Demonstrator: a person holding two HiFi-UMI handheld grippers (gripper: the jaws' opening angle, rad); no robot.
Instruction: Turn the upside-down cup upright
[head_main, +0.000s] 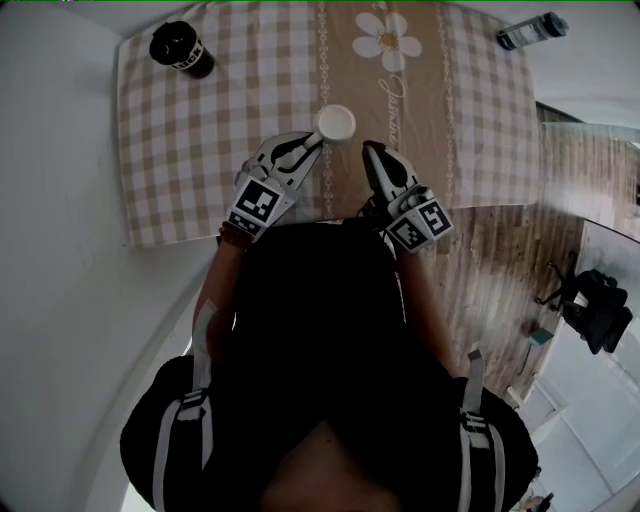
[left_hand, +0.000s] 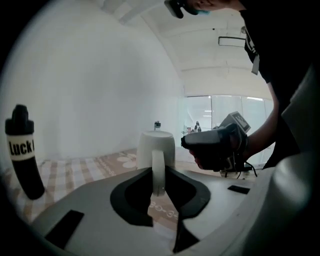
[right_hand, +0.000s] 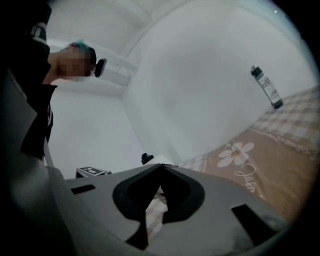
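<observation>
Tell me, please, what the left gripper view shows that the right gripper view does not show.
Only the left gripper view: the white cup, base up, with its handle gripped between the fingers of the left gripper; the black bottle; and the right gripper seen from outside. Only the right gripper view: the right gripper's own fingers, closed on nothing, and a grey bottle far off. Both: the checked tablecloth with its daisy, and the white wall.

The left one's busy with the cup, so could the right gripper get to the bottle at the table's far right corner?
Probably yes: the right gripper is shut and empty, and only bare tablecloth lies between it and the bottle, though it must open first.
</observation>
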